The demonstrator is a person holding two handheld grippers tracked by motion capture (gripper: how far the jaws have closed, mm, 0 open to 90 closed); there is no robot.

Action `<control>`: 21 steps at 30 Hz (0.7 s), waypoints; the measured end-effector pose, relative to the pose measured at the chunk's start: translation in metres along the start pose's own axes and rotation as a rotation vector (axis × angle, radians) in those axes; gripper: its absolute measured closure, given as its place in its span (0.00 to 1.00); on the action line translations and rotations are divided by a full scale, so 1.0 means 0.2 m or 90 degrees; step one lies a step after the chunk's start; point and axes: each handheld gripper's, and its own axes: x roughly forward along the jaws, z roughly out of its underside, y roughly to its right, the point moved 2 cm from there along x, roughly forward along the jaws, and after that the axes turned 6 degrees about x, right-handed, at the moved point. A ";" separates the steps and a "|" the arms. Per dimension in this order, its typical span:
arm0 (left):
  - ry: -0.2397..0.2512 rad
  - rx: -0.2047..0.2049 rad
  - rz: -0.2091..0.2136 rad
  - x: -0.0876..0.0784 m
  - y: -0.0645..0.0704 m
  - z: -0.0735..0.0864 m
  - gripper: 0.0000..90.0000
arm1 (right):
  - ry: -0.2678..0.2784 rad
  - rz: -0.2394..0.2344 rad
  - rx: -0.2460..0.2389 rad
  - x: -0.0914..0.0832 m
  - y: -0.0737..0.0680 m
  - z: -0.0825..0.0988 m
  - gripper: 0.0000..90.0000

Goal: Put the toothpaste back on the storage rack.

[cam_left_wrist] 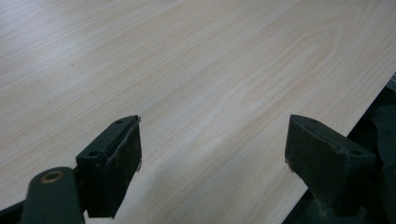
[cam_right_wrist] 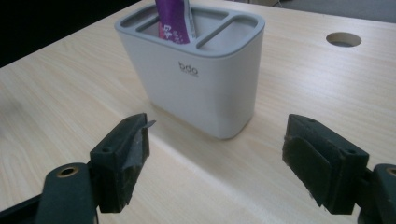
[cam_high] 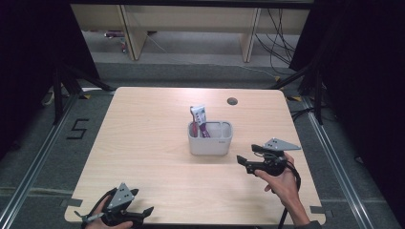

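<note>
Standing near the middle of the pale wood-grain desk (cam_high: 143, 143), slightly toward its far edge: a light grey plastic holder with rounded corners and three open compartments (cam_high: 210, 138). Sticking upright out of the holder's left compartment, as the high view shows it: a purple and white toothpaste tube (cam_high: 200, 120), cap end down inside, flat crimped end well above the rim. Seen closer in the right gripper view: the same holder (cam_right_wrist: 201, 70) with small lettering on its front wall, and the tube (cam_right_wrist: 173, 21) leaning against a divider.

Hovering near the desk's right edge, just to the right of the holder and apart from it: the right black two-jaw gripper (cam_high: 245, 161), held in a hand (cam_high: 282, 181) coming up from the near edge. Jaws spread wide apart, nothing between them, pointing toward the holder's near right side; bare desk (cam_right_wrist: 56, 107) between the pads.

Resting at the near left corner of the desk: the left black two-jaw gripper (cam_high: 145, 211), grey three-cornered plate on top, gripped by the left hand (cam_high: 102, 217). Jaws likewise wide apart and clamped on nothing, with bare wood (cam_left_wrist: 187, 70) ahead of them in the left gripper view and the desk's edge passing under the right-hand jaw.

Sitting near the far edge, right of centre: a small round cable hole (cam_high: 232, 101).
</note>
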 end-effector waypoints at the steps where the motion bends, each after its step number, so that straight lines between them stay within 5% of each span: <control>1: 0.000 -0.002 0.000 0.00 0.00 0.00 0.20 | 0.005 0.003 0.004 0.00 -0.01 0.01 0.26; 7: 0.000 -0.001 0.000 0.00 0.00 0.00 0.20 | -0.014 -0.010 0.020 0.00 -0.02 0.07 0.25; 10: 0.000 -0.001 0.000 0.00 0.00 0.00 0.20 | -0.005 0.004 -0.009 0.00 -0.01 0.10 0.25; 11: 0.000 -0.001 0.000 0.00 0.00 0.00 0.20 | -0.019 -0.006 0.024 0.00 -0.03 0.11 0.25; 13: -0.001 0.000 0.001 0.00 0.00 0.00 0.20 | -0.014 -0.001 -0.005 0.00 -0.02 0.12 0.25; 14: 0.000 0.000 0.001 0.00 0.00 0.00 0.20 | -0.012 -0.006 0.018 0.00 -0.04 0.14 0.25; 15: 0.000 0.000 0.001 0.00 0.00 0.00 0.20 | -0.012 0.001 -0.015 0.00 -0.02 0.14 0.25; 17: 0.003 -0.002 -0.001 0.00 0.00 0.00 0.20 | -0.023 -0.006 0.020 -0.01 -0.04 0.16 0.25; 19: 0.003 -0.002 -0.001 0.00 0.00 0.00 0.20 | -0.018 -0.001 0.000 -0.02 -0.03 0.17 0.25; 20: 0.004 -0.002 -0.003 0.00 0.00 0.00 0.20 | -0.023 -0.011 0.026 -0.02 -0.05 0.18 0.25; 21: 0.004 -0.002 -0.002 0.00 0.00 0.00 0.20 | -0.020 -0.005 0.003 -0.03 -0.03 0.18 0.24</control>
